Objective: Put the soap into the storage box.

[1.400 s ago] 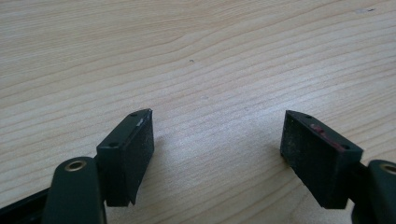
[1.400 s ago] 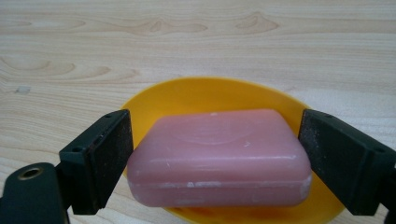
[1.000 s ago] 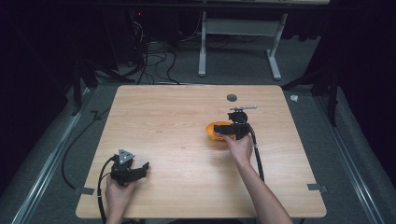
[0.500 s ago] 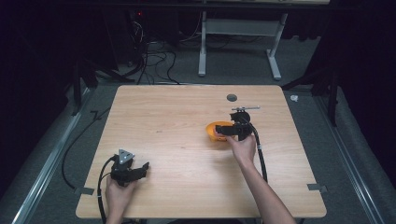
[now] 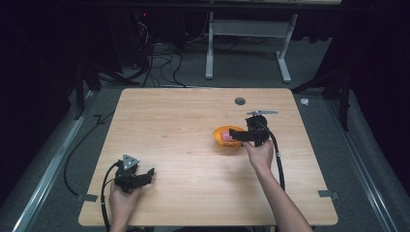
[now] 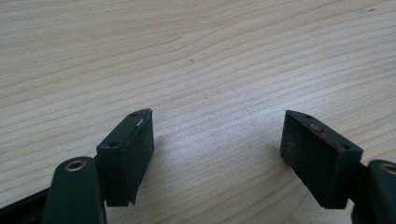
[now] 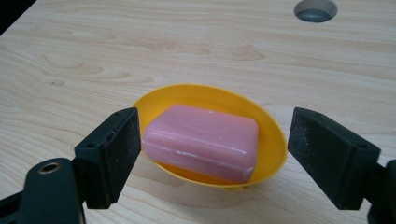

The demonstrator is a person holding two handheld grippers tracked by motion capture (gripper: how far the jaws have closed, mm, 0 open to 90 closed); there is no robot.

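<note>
Soap dish [image 5: 225, 136] in yellow-orange sits on the wooden table [image 5: 193, 125], over on the right half, roughly 3 o'clock from the table's middle going by the high view. It's a shallow oval thing, and a pink bar of soap [image 7: 201, 140] lies flat inside it, tilted a bit so its long side runs from about 10 o'clock to 4 o'clock in the right gripper view.

Going big to small: table first, pale wood grain, with a small round grey hole [image 5: 240, 101] near the far edge, at about 1 o'clock from the dish.

Right gripper [image 5: 240, 136] comes at the dish from its 3 o'clock side in the high view, held up off the table. In its own view [image 7: 214, 156] the dish and soap sit between the two black jaws. They've just been closing in, yet the pads aren't pressing on anything: the left pad is just beside the soap's end, the right pad stands off from the dish rim with a clear gap. So still spread, nothing pinched.

Left gripper [image 5: 145, 175] is well apart from all that, down at the near left corner, about 7 o'clock from the table's middle. Its jaws [image 6: 217, 154] are spread wide over bare wood, nothing between them
</note>
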